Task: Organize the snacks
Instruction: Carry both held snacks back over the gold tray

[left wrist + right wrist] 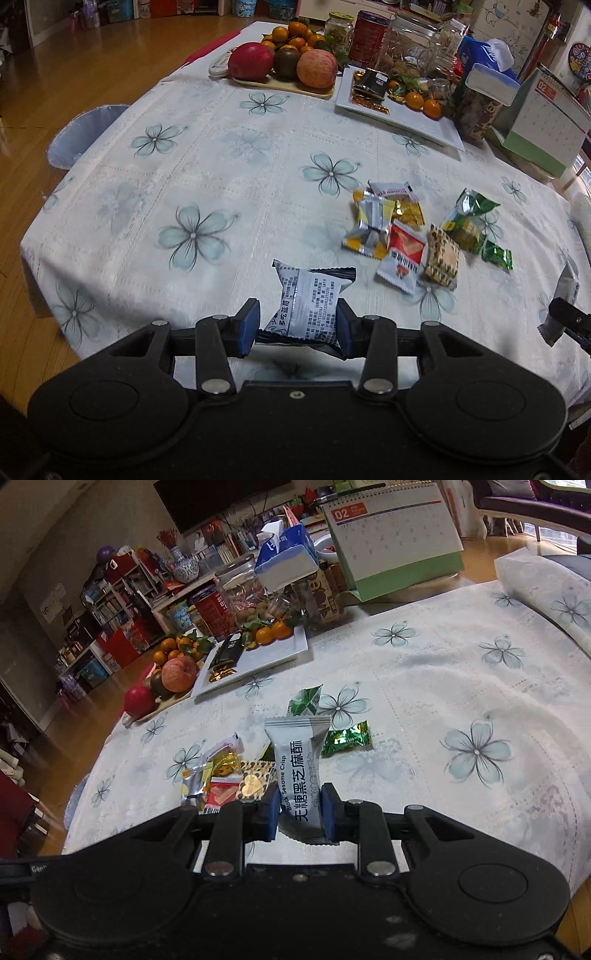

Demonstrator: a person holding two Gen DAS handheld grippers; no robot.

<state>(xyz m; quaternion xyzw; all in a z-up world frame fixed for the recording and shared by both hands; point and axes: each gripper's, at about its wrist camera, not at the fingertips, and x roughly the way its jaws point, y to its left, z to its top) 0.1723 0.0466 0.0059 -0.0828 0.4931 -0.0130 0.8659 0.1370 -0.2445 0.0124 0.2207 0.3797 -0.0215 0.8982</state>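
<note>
My left gripper (297, 326) is shut on a white and black snack packet (308, 302), held above the near part of the table. My right gripper (299, 812) is shut on a grey black sesame crisp packet (295, 771); it also shows at the right edge of the left wrist view (563, 306). A pile of several wrapped snacks (402, 236) lies on the flowered tablecloth (221, 155), ahead and right of the left gripper. The same pile (229, 775) lies left of the right gripper, with green wrappers (345, 738) just beyond it.
A white rectangular plate (417, 118) with sweets and small oranges stands at the back, next to a fruit tray (284, 66). Jars, a red tin (367, 37), a tissue pack (286, 554) and a desk calendar (395, 535) crowd the far edge. A bin (85, 133) stands on the floor at left.
</note>
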